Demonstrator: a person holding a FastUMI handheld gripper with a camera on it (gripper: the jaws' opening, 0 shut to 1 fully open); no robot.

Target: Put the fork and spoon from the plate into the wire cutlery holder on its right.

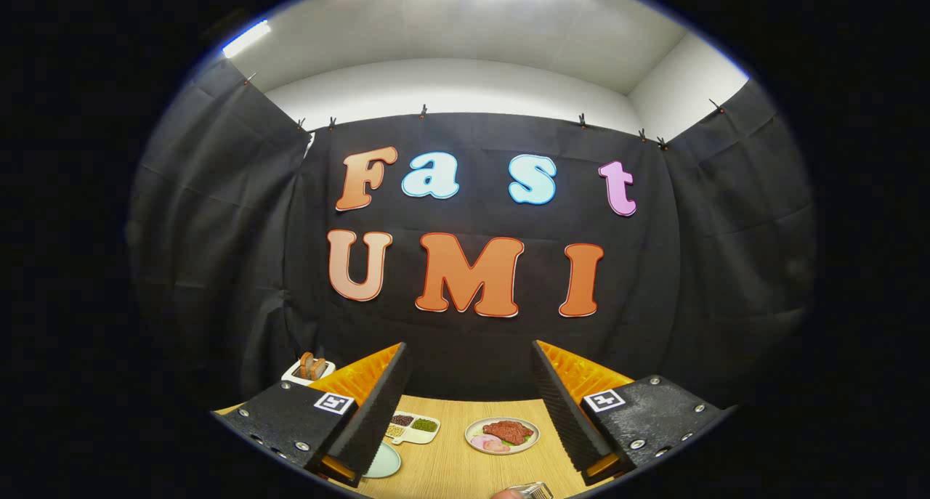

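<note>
My gripper (468,350) is open, held above a wooden table (450,470) and pointing at the booth's back wall, with nothing between its black ridged fingers (378,404). A pale green plate (385,461) peeks out from behind the left finger; I cannot make out a fork or spoon on it. At the near edge, below the gap between the fingers, the top of a shiny metal object (532,490) shows, possibly the wire holder. A small reddish thing (505,494) lies beside it.
A plate of meat slices (503,435) sits on the table between the fingers. A white divided dish of beans (413,426) lies to its left. A white toaster with bread (311,368) stands beyond the left finger.
</note>
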